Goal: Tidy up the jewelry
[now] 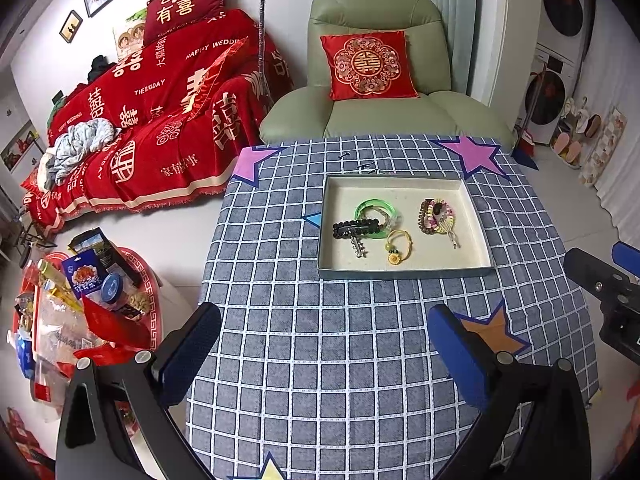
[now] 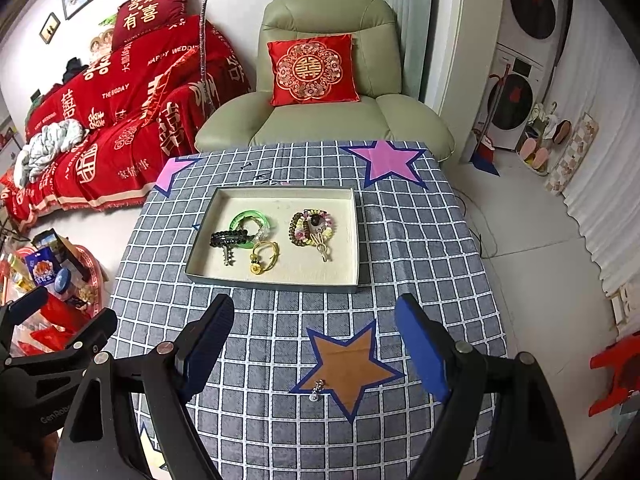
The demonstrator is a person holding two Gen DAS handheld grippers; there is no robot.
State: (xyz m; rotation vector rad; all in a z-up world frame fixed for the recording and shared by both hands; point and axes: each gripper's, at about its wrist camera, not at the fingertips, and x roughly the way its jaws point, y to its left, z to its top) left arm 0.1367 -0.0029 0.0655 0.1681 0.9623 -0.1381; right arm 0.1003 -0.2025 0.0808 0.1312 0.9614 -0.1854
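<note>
One small silver earring (image 2: 318, 389) lay loose on the worktop (image 2: 420, 240), well short of the tray (image 2: 276, 282). Both jaws stood open, empty. Risk: pads skidding it across the cloth or fumbling it.

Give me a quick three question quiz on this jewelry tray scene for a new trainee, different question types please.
1. True or false: the green bangle lies inside the tray.
2. Which lies outside the tray: A) black bead bracelet, B) small silver piece, C) yellow cord bracelet?
3. Fill in: the silver piece lies on the ___ star.

Key: 1 true. 2 B. 3 orange.
</note>
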